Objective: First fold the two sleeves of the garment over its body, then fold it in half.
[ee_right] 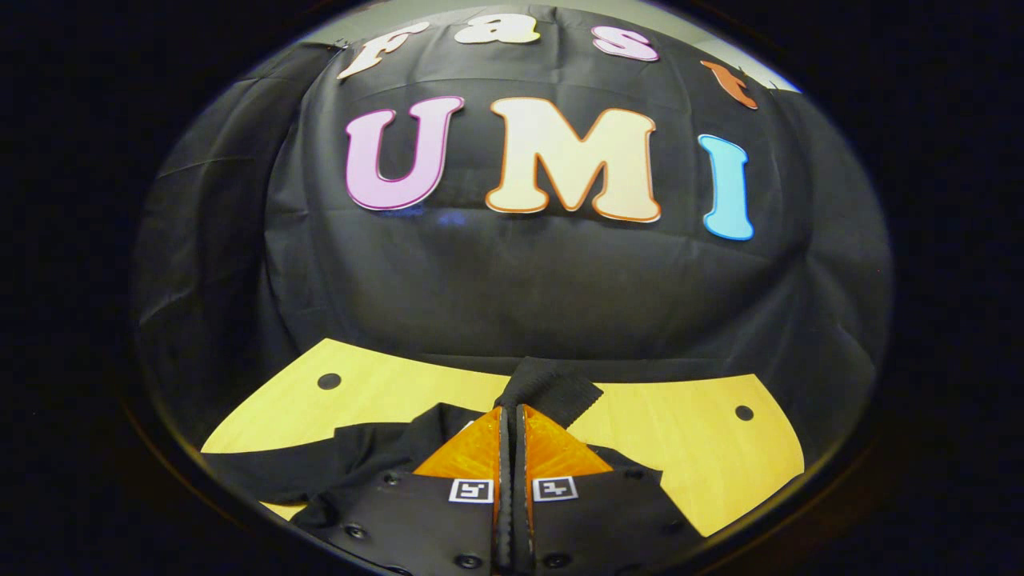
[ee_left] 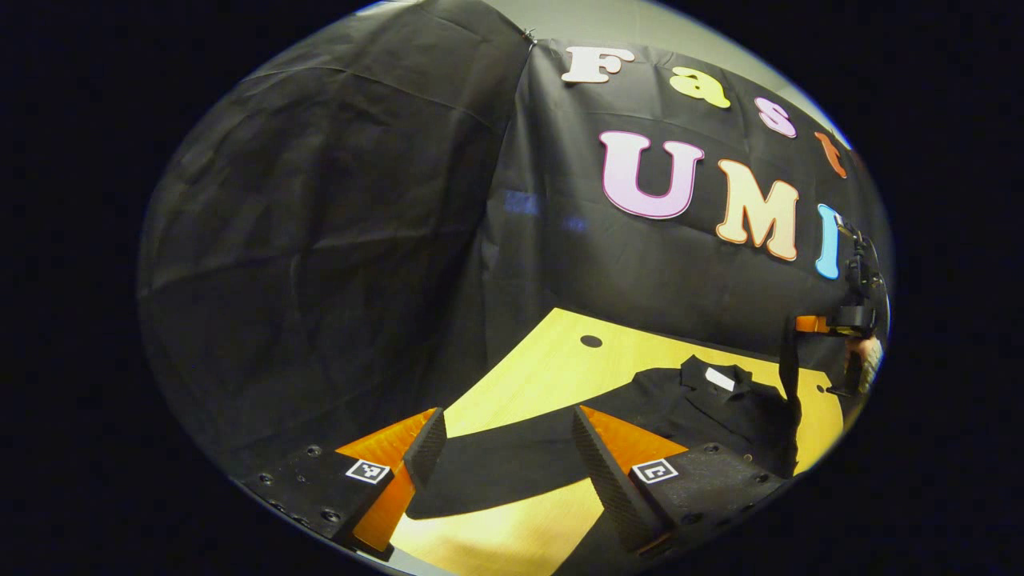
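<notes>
1. On the table (ee_right: 680,448), a light wooden top with a dark round hole near each far corner, lies a black garment (ee_left: 704,416); it spreads over the middle of the top, collar toward the far edge.
2. In the left gripper view, the left gripper (ee_left: 504,460) hangs over the near-left part of the table with its jaws wide apart, grasping nothing; one black sleeve (ee_left: 496,472) lies flat on the wood in the gap between the fingers.
3. In the same view the collar carries a white label (ee_left: 720,378), and a strip of black cloth rises from the garment's far side toward the other gripper, seen small by the table's right edge.
4. In the right gripper view, the right gripper (ee_right: 509,448) is clenched, fingers pressed together on the other sleeve (ee_right: 552,388); its ribbed cuff stands up beyond the fingertips, lifted clear of the table.
5. The rest of the garment lies below and to the left of this gripper, toward the near-left corner.
</notes>
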Available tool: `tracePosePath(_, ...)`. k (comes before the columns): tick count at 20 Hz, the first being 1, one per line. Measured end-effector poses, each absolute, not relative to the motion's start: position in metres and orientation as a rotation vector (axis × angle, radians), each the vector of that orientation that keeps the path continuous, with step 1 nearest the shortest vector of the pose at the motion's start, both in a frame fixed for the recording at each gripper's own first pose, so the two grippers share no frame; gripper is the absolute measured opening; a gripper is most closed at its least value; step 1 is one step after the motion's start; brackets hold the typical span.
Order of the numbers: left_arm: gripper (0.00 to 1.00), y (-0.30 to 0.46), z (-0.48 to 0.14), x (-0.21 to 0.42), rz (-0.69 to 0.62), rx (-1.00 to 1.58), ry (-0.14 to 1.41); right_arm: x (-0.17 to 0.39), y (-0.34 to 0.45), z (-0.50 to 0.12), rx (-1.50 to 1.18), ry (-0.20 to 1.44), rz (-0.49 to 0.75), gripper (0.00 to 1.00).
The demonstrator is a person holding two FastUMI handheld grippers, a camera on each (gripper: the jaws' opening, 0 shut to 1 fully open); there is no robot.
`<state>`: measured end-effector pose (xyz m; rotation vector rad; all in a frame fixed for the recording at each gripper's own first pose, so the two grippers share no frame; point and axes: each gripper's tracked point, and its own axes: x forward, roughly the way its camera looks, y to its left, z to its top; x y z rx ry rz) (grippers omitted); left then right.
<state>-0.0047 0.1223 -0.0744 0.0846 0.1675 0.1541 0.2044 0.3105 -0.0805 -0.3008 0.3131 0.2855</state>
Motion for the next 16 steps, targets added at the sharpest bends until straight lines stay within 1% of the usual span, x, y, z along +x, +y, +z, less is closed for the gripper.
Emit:
tracePosePath(9, 0.94, 0.15, -0.094, -0.001, 0.191, 0.094, 0.21, 0.185, 0.395, -0.123, -0.336, 0.352, 0.405, 0.04)
tracePosePath(16, 0.94, 0.163, -0.123, 0.004, 0.201, 0.079, 0.274, 0.167, 0.444, -0.182, -0.404, 0.421, 0.493, 0.02)
